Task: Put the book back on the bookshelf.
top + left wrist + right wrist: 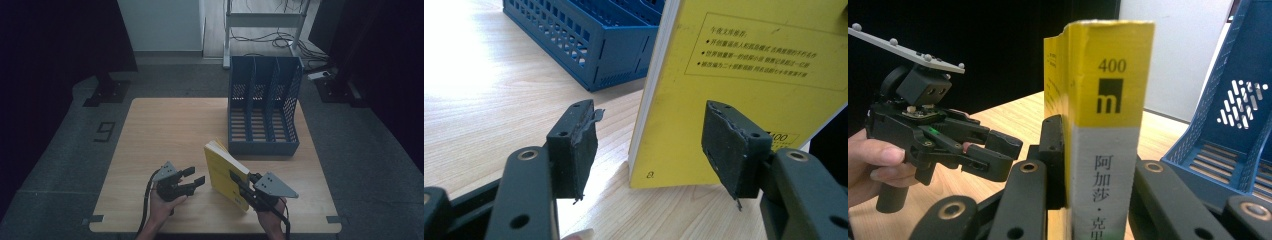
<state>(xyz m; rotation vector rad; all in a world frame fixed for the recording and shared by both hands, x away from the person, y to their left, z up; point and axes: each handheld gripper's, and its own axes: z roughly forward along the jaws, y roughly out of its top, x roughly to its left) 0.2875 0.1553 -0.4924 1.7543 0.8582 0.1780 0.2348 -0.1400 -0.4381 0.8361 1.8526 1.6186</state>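
A thick yellow book (225, 170) stands upright on the wooden table (165, 130), near the front edge. My right gripper (238, 183) is shut on it; in the right gripper view its jaws press both sides of the book's (1108, 100) yellow-and-white spine. My left gripper (196, 176) stands open just left of the book, apart from it. The left gripper view looks between the spread pads (574, 145) at the book's yellow back cover (734, 75) a short way ahead. The right gripper view also shows the left gripper (998, 150), held in a hand.
A blue three-slot file organizer (262, 107) stands at the table's back right, just behind the book, open toward me. It also appears in both gripper views (589, 35) (1228, 130). Bare wood lies to the left and middle of the table.
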